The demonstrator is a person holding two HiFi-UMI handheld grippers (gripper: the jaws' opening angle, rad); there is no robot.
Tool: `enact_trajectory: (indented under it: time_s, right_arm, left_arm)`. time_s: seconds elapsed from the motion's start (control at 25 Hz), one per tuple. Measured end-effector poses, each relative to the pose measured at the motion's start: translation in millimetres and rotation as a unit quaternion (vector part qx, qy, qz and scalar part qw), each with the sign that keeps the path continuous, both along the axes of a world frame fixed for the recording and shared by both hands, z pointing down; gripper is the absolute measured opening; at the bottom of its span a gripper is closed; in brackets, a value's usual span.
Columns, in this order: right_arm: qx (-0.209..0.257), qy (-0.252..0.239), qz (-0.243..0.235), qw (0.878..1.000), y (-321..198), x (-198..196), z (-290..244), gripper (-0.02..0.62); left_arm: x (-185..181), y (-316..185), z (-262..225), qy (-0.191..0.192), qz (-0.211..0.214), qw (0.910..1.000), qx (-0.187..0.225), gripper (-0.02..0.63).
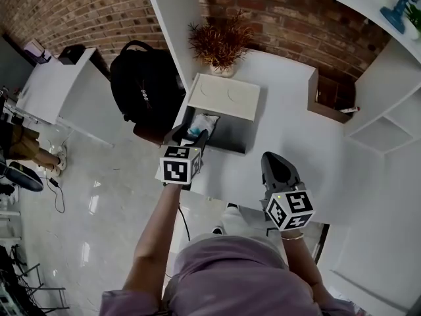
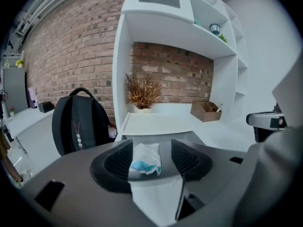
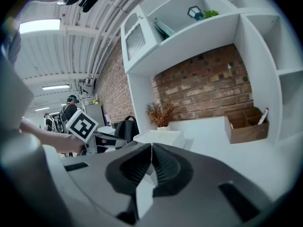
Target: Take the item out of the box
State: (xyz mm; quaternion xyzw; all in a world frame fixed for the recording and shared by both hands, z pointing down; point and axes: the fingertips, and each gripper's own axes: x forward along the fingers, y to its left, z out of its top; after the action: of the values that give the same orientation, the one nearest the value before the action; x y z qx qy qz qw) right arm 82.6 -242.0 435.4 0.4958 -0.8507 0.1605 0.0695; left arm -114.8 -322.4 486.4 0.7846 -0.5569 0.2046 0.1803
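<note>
Left tool (image 2: 151,146) open at crumpled white packet (image 2: 144,160), blue print, in box (image 1: 231,137); right tool (image 3: 150,151) closed.

The head camera looks steeply down from above the desk (image 1: 296,130). In its view the box (image 1: 223,97) is near centre, the plant (image 1: 220,45) at 12 o'clock and the backpack (image 1: 141,84) at 10 o'clock. The left gripper (image 1: 191,134) carries its camera low and close behind its jaws, facing over the box toward the plant. The right gripper (image 1: 275,160) camera rides low over the desk, farther back, with the box straight ahead. All three views share the box, plant, backpack and wooden tray (image 1: 327,101).
</note>
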Motion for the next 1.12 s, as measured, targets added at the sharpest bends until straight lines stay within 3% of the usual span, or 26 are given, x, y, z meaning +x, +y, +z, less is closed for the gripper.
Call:
enact_trajectory:
  time_s: [0.44, 0.84, 1.12]
  right_arm:
    - [-0.009, -0.003, 0.008, 1.000, -13, 1, 5, 0.004]
    - [-0.016, -0.004, 0.022, 1.000, -18, 7, 7, 0.004]
    - [-0.025, -0.004, 0.033, 0.999, -19, 16, 14, 0.003]
  left_arm:
    - [8, -28, 37, -0.074, 0.055, 0.9936, -0.066, 0.256]
    - [13, -44, 70, -0.156, 0.109, 0.9739, -0.124, 0.282]
    - [18, -51, 87, -0.185, 0.127, 0.9627, -0.151, 0.285]
